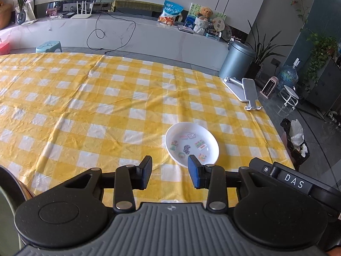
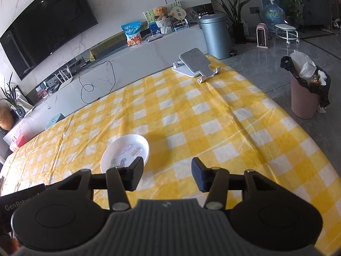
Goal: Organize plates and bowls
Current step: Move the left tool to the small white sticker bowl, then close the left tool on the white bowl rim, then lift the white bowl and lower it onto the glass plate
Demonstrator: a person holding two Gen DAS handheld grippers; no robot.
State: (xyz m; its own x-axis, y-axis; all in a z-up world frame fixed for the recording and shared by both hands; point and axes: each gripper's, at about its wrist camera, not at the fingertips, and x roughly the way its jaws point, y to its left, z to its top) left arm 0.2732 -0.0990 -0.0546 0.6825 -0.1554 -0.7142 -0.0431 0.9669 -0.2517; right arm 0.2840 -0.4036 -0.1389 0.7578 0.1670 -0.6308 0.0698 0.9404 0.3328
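On the checked surface [image 1: 85, 98] a white dish [image 1: 191, 144] lies just ahead of both grippers. Left gripper [image 1: 169, 172] and right gripper [image 2: 166, 174]: fingers apart, empty. Judged between steps; next move needs a rim grasp.

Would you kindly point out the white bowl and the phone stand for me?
white bowl [image 1: 210, 137]: left wrist view, bare inner wall on the right.
phone stand [image 2: 195, 61]: right wrist view, middle of its grey plate.
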